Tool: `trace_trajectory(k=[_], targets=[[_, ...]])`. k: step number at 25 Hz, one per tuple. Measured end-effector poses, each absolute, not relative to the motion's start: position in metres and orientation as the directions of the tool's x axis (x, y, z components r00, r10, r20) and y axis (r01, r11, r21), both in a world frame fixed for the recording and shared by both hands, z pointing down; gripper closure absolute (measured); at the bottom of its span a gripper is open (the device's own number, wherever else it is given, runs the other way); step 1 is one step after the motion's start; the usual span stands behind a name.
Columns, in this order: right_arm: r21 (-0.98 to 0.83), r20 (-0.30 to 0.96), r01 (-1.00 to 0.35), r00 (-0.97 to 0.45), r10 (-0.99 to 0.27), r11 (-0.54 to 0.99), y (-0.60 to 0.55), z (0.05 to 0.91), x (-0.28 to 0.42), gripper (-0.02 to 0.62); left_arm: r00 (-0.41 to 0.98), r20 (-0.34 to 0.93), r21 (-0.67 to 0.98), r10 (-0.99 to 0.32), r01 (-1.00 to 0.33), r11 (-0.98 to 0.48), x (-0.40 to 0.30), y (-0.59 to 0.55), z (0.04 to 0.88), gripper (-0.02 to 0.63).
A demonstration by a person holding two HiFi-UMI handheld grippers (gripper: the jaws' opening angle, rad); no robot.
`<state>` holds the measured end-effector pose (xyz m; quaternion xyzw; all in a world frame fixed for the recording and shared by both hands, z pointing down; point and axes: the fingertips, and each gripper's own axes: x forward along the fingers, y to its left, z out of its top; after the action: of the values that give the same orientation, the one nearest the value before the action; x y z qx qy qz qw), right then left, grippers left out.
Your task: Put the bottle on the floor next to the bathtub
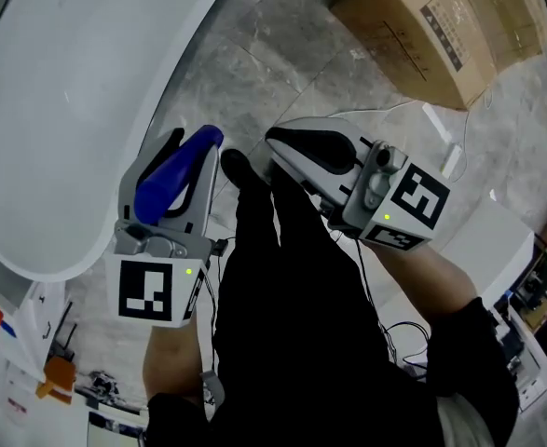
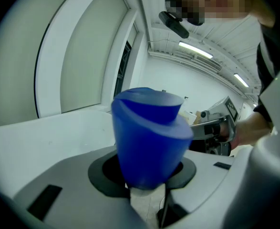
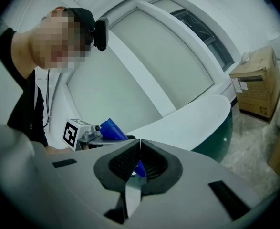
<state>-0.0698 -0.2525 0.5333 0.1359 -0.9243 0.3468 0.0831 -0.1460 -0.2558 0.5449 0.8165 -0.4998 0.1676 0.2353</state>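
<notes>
Grey stone-tile floor (image 1: 254,54), a cardboard box (image 1: 431,26) (printed label showing), strip lights (image 2: 197,50) overhead.

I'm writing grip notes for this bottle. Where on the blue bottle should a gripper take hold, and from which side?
Grip the blue bottle by its mid-body, jaws closing on opposite sides, as the left gripper does now. It lies lengthwise between the jaws, one end past the tips. Coming in crosswise would probably leave its base free to set down.

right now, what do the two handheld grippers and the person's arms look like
Both the left gripper and right gripper have light grey shells, black jaw pads, and a white cube with black square markers beside a small green light. The forearms are bare; the clothing is black.
</notes>
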Motion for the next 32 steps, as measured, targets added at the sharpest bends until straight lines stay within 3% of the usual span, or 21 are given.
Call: trace_trajectory(k=[20,32], targets=[[-0.613,0.313,-0.315,-0.939,-0.144,0.724,-0.281,0.795,-0.031,0.568,0.443,0.587,0.257,-0.678,-0.896,-0.363,-0.091,-0.276,0.796,0.448],[-0.585,0.306,-0.313,-0.94,-0.153,0.748,-0.32,0.875,-0.036,0.568,0.454,0.576,0.228,-0.68,-0.888,-0.4,-0.084,-0.308,0.881,0.448]])
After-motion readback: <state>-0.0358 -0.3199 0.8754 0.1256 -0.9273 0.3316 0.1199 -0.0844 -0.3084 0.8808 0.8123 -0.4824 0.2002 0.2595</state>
